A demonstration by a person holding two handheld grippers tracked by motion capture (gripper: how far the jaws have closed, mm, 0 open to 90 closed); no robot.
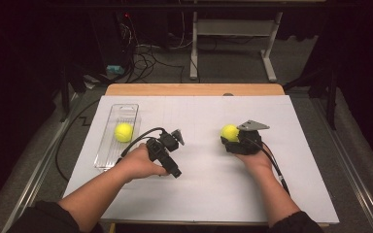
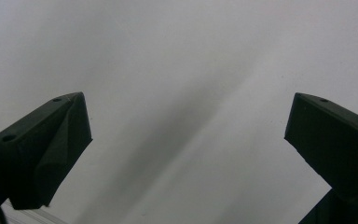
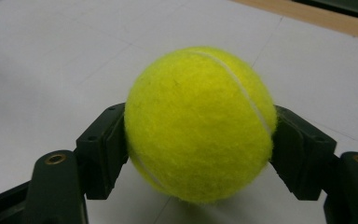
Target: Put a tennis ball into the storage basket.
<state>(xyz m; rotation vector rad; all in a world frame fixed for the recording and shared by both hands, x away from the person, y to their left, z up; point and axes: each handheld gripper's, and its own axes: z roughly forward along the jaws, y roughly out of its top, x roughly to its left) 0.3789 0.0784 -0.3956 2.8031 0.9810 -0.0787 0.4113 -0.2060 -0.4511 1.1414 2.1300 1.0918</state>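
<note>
Right gripper (image 3: 200, 154) is clamped on the ball (image 3: 200, 123), pads squeezing its sides just above the paper (image 1: 213, 189). The grip sits low on round fuzz, so a quick lift could pop it out forward. A ball has no long axis and points nowhere. Left gripper (image 2: 186, 140) hangs wide open with nothing between its jaws.

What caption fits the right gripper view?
Right gripper shut on a tennis ball over the white table.
</note>
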